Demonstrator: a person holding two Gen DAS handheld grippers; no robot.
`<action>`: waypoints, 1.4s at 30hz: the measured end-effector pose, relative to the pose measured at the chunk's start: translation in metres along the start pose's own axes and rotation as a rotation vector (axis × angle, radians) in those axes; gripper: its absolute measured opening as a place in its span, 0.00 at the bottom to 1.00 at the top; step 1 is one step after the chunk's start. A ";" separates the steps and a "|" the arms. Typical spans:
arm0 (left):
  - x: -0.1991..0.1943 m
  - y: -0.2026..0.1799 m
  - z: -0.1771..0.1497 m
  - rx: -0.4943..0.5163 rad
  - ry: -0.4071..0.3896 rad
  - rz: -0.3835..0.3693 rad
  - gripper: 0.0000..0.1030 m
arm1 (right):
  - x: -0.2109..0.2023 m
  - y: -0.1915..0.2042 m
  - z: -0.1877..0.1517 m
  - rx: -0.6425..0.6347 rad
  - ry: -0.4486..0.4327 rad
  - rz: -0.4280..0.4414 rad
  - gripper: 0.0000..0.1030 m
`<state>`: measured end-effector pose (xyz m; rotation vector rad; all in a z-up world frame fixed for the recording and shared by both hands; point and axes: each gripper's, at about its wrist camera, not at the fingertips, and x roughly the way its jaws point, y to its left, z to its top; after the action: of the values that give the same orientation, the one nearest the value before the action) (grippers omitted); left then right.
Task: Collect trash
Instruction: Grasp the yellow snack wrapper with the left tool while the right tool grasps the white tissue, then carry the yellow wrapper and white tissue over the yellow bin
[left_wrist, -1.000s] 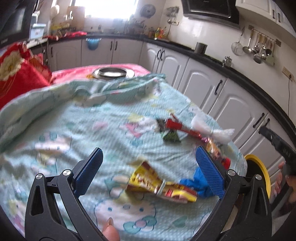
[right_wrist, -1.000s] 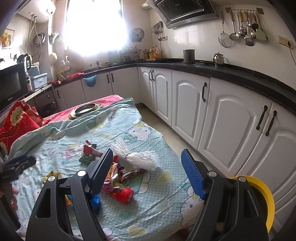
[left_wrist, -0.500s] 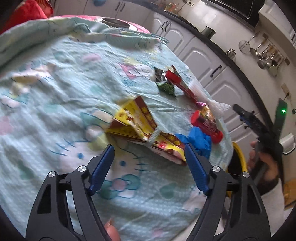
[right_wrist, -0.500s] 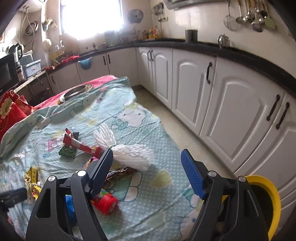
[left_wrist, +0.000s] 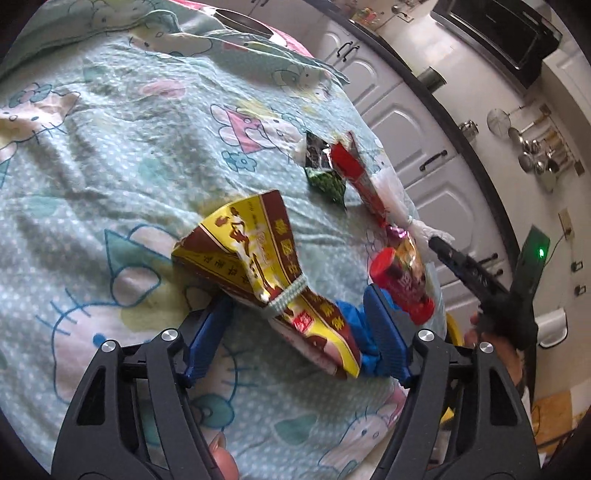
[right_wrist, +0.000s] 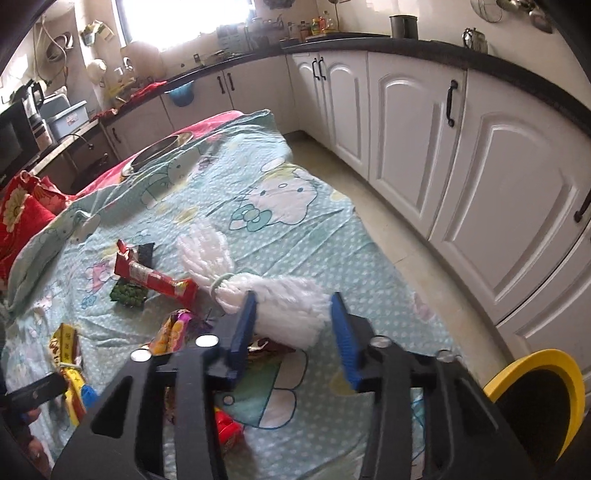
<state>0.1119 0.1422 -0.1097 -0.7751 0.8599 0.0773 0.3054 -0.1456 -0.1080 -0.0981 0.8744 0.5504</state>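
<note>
My left gripper (left_wrist: 299, 326) is open, its blue pads on either side of a yellow-and-brown snack bag (left_wrist: 258, 258) tied with a band, low over the Hello Kitty bedspread (left_wrist: 110, 155). A blue scrap (left_wrist: 354, 325) and a red can (left_wrist: 400, 282) lie just right of it. My right gripper (right_wrist: 291, 325) is open, its pads straddling the end of a white tied foam wrap (right_wrist: 258, 284). A red wrapper (right_wrist: 155, 278), a green packet (right_wrist: 127, 293) and a shiny candy wrapper (right_wrist: 173, 330) lie to its left.
A yellow-rimmed trash bin (right_wrist: 539, 402) stands on the floor at the bed's right corner. White cabinets (right_wrist: 443, 147) line the far side beyond a strip of floor. A metal bowl (right_wrist: 159, 147) and a red pillow (right_wrist: 22, 214) sit at the far end.
Both grippers have dropped toward the bed. The left one has closed in around the yellow snack bag. The right one has moved forward over the white foam wrap.
</note>
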 end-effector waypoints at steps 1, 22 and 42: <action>0.001 0.000 0.002 -0.004 0.001 0.002 0.60 | -0.001 0.000 0.000 -0.003 -0.001 0.002 0.17; -0.008 0.020 0.014 -0.017 -0.032 -0.040 0.28 | -0.083 0.009 -0.025 -0.046 -0.134 0.034 0.03; -0.059 -0.018 0.010 0.150 -0.172 -0.052 0.25 | -0.146 0.032 -0.050 -0.082 -0.219 0.082 0.03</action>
<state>0.0854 0.1496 -0.0535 -0.6397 0.6742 0.0327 0.1792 -0.1941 -0.0265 -0.0751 0.6448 0.6610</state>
